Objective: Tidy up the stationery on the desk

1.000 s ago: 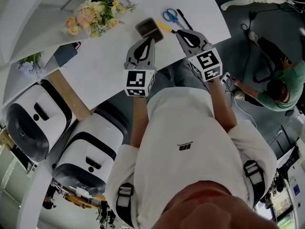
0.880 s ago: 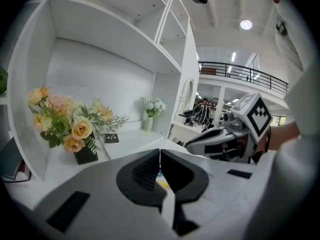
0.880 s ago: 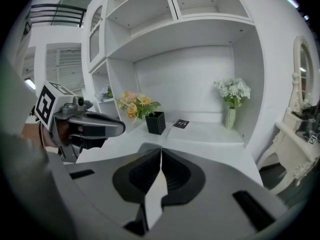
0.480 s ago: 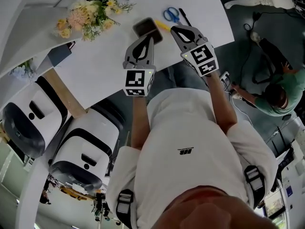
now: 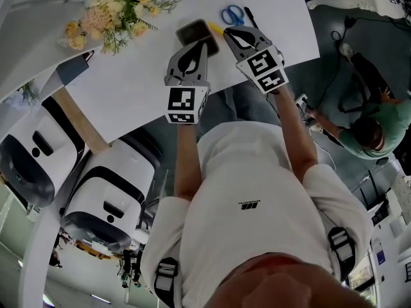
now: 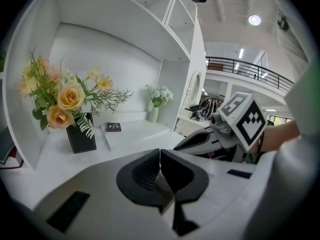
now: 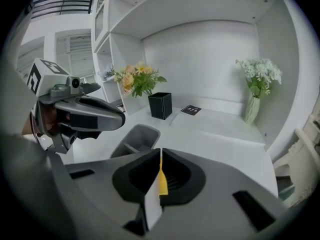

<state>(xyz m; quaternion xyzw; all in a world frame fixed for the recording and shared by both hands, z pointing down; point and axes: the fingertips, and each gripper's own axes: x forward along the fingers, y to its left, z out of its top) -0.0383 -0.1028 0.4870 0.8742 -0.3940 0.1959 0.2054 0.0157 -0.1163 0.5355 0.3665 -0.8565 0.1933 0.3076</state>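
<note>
A grey desk organiser (image 5: 196, 32) (image 7: 136, 139) stands on the white desk (image 5: 135, 76). My right gripper (image 5: 227, 34) (image 7: 160, 152) is shut on a thin yellow pencil (image 5: 216, 30) (image 7: 161, 179), which reaches towards the organiser's right side. Blue-handled scissors (image 5: 232, 14) and a black pen (image 5: 250, 18) lie on the desk beyond it. To the left, my left gripper (image 5: 194, 49) (image 6: 160, 152) hangs just in front of the organiser, shut, with nothing between its jaws. Each gripper shows in the other's view: the right gripper (image 6: 220, 134) and the left gripper (image 7: 82, 115).
A black vase of yellow and pink flowers (image 5: 106, 15) (image 6: 80, 134) (image 7: 160, 105) stands at the back left. A small black booklet (image 6: 112, 127) (image 7: 190, 110) and a vase of white flowers (image 6: 157, 103) (image 7: 256, 91) sit in the shelf recess. Two white machines (image 5: 109, 197) stand on the floor beside the desk.
Both grippers have sunk towards the desk. The right one has carried the yellow pencil closer to the organiser.
</note>
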